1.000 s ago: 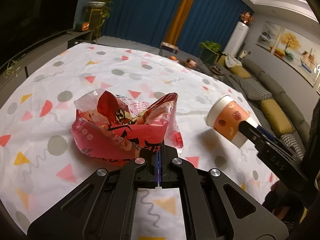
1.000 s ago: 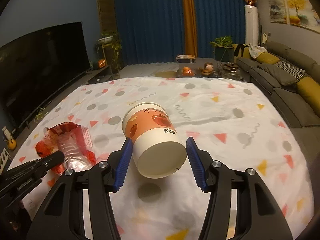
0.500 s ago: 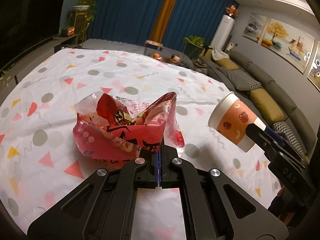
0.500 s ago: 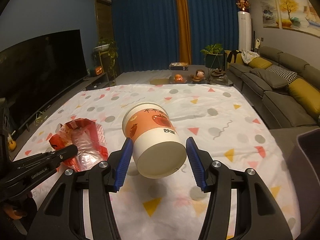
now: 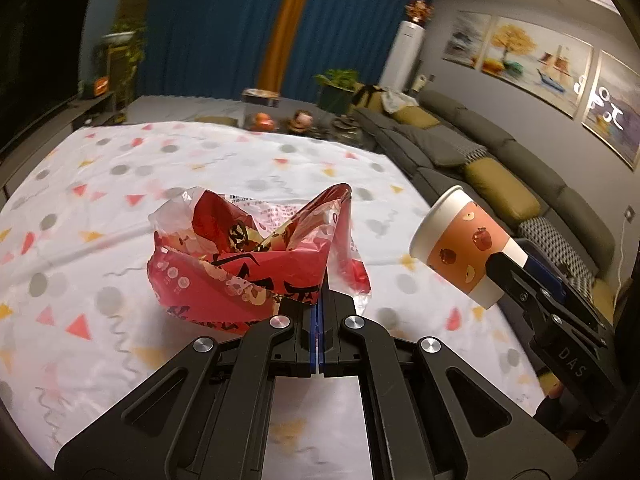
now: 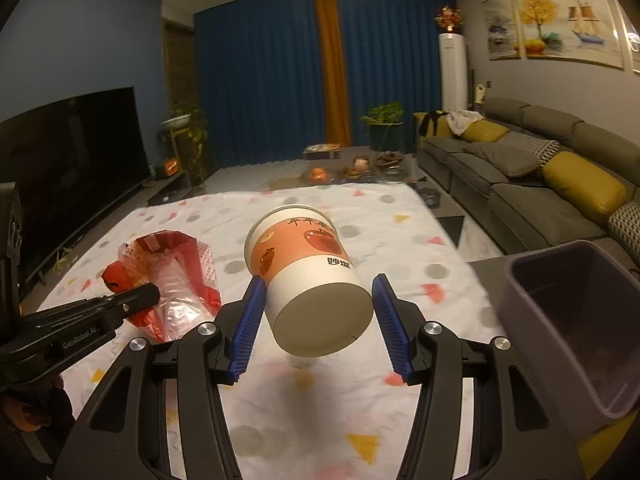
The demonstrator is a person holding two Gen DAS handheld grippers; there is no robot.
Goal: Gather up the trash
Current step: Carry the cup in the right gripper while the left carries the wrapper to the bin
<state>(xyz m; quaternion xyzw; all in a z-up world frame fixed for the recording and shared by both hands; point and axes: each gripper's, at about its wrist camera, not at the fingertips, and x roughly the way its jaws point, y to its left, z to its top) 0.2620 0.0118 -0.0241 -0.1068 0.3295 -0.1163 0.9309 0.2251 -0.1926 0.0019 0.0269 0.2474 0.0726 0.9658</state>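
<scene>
My left gripper (image 5: 319,312) is shut on a crumpled red plastic snack bag (image 5: 248,256) and holds it above the table. The bag also shows in the right wrist view (image 6: 168,276), pinched by the left gripper (image 6: 150,294). My right gripper (image 6: 318,320) is shut on an orange paper cup with apple prints (image 6: 308,276), held on its side with its base toward the camera. The cup shows in the left wrist view (image 5: 464,250) to the right of the bag. A dark purple bin (image 6: 568,320) stands at the right, beyond the table's edge.
The table is covered by a white cloth with coloured triangles and dots (image 6: 400,232). A grey sofa with yellow cushions (image 6: 540,176) runs along the right. A large TV (image 6: 68,160) stands at the left. A low table with small items (image 6: 352,164) lies beyond.
Both grippers have risen and swung to the right with their loads. The purple bin has come into the right wrist view at the right edge.
</scene>
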